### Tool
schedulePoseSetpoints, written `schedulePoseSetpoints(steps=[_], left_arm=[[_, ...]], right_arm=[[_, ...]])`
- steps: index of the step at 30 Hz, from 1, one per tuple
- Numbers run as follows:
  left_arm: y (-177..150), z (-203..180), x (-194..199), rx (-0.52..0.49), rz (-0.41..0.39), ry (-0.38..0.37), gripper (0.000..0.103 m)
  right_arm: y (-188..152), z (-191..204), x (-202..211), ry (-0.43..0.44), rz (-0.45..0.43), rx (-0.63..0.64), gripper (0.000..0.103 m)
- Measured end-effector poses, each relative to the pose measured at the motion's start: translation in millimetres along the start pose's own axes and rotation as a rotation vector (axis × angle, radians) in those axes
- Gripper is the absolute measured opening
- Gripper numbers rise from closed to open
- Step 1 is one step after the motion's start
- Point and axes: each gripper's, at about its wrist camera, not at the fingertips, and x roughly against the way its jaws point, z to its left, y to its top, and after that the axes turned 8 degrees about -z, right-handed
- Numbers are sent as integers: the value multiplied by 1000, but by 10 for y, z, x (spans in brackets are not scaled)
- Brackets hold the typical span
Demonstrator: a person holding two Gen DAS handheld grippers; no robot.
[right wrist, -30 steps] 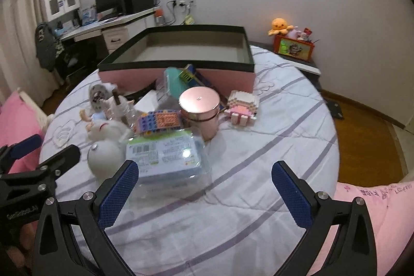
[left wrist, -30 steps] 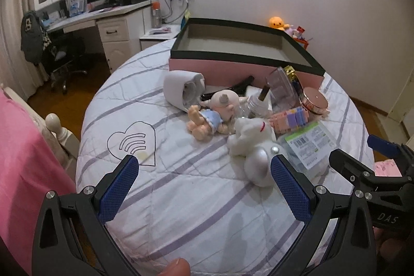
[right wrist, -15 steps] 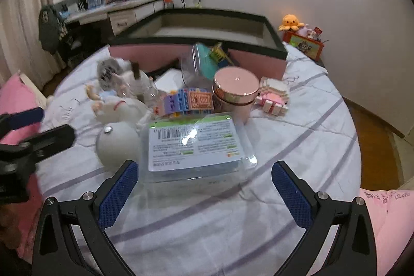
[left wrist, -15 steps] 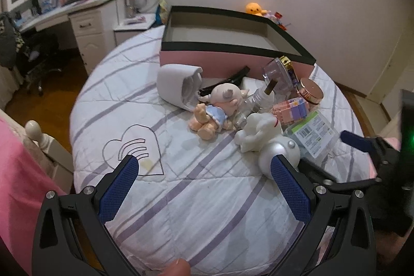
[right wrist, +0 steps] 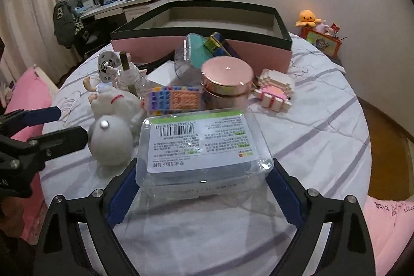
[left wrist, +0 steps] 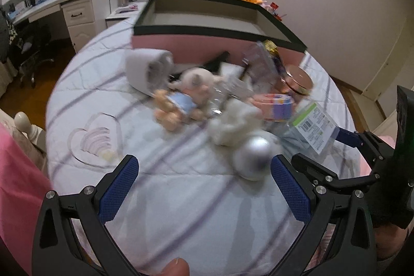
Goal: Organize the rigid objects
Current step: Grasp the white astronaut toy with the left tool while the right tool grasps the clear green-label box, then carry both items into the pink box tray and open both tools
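A clear plastic box [right wrist: 204, 146] with a white and green label lies on the striped bedcover. Its near end sits between the blue pads of my right gripper [right wrist: 203, 195], whose jaws are closing on it; the pads stand at its corners and no firm press shows. In the left wrist view the same box [left wrist: 310, 126] lies at the right, with my right gripper [left wrist: 319, 148] around it. My left gripper [left wrist: 204, 188] is open above bare cover, and a silver ball [left wrist: 254, 158] lies by its right finger. The pink storage box [right wrist: 261, 53] with a black rim stands open behind.
Behind the clear box are a rose-gold jar [right wrist: 226, 79], a colourful block toy [right wrist: 173, 98], a pink and white block figure [right wrist: 274, 92], a white plush [right wrist: 116, 105], a glass bottle [right wrist: 129, 76] and a doll [left wrist: 178, 105]. A desk stands far left; an orange plush is on a side table.
The right gripper has come down and forward, so the clear box now sits between narrower jaws. The left view has swung, with the silver ball now next to its right finger.
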Motion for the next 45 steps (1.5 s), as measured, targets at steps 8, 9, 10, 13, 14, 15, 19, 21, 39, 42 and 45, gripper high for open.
schedulePoseSetpoints(steps=[8,9,10,13,14,15,19,21,39,42,45], left_arm=[[33,-250,-365,28,55,20,103],[37,-243,-412,35,55,19,102],[39,-237,-437,32,45,28,102],[63,-203,-451,24,29,24,91],[75,-183,-439,28,24,17,81],[84,-150,-420,39,19,-5,66],[86,-94,-395,30,26,-60,63],[66,-66,-360,20,26,-77,63],[289,226,113,-44,-48,-151,58],[408,220,140,-42,-75,-158,58],[547,246,181,-29,-103,-169,58]], right_arm=[[-14,-109,-84,9,-24,0,96],[-20,-111,-116,7,-22,-5,96],[-20,-107,-138,5,-24,-9,96],[-4,-124,-141,13,-38,-40,97],[4,-147,-142,18,-37,-58,96],[14,-167,-136,26,-36,-75,95],[22,-191,-110,30,-14,-87,95],[29,-207,-85,30,-6,-103,95],[530,-276,306,73,-109,-227,95],[731,-247,292,72,-139,-198,95],[921,-248,236,88,-167,-183,95]])
